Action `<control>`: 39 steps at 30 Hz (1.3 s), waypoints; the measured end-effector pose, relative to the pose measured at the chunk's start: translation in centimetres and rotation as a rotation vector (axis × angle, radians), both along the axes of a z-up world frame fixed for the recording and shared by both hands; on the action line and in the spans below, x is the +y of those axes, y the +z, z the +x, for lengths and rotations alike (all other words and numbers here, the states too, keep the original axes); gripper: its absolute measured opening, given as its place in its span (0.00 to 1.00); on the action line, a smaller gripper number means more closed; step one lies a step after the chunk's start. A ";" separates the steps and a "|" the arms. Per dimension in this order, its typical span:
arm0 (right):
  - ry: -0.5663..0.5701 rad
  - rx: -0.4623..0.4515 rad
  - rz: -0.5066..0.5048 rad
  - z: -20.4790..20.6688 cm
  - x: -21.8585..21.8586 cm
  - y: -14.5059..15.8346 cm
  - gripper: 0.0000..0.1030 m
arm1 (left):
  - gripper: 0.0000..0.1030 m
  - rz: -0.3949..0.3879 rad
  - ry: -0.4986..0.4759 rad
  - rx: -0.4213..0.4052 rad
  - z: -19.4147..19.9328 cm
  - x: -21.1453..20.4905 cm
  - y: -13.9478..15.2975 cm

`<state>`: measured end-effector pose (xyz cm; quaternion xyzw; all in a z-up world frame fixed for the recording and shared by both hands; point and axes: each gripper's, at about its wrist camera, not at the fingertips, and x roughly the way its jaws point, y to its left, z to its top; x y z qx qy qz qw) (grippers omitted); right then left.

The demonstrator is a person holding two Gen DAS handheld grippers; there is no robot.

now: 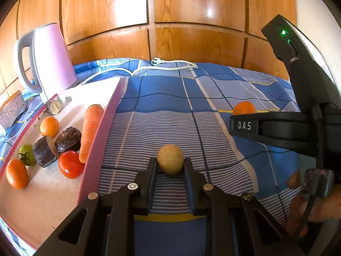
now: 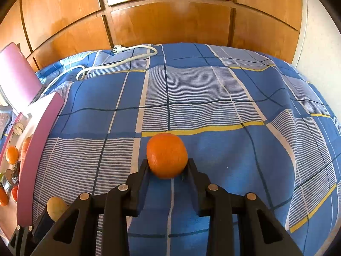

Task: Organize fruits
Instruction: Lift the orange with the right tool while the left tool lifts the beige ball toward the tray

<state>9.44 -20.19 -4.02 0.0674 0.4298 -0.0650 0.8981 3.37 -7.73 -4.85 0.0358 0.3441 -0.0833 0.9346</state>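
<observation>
Two grips: my left gripper (image 1: 170, 163) clamps a tan oval potato-like fruit (image 1: 170, 159); my right gripper (image 2: 168, 166) clamps a round orange (image 2: 166, 155), both seemingly resting on the blue checked bedsheet (image 2: 213, 106).

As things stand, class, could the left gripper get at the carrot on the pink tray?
Probably not yet: the left gripper is shut on the potato. The carrot lies uncovered just inside the tray's near edge, so once the jaws are emptied the way looks free.

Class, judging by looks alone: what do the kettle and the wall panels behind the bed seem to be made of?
Kettle: probably plastic, smooth pink body with a moulded grey handle, soft sheen. Wall panels: wood or wood veneer, visible grain, glossy varnish showing bright window reflections.
</observation>
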 end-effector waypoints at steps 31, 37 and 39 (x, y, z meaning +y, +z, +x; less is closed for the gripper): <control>-0.004 -0.009 0.114 -1.3 -0.6 0.6 0.32 | 0.23 -0.086 0.016 -0.008 -1.6 1.2 1.6; -0.021 -0.017 0.162 -2.0 -1.0 0.7 0.31 | 0.23 -0.104 0.011 -0.035 -2.4 1.7 2.5; -0.023 -0.021 0.168 -2.1 -1.1 0.7 0.31 | 0.23 -0.103 0.017 -0.046 -2.6 1.8 2.6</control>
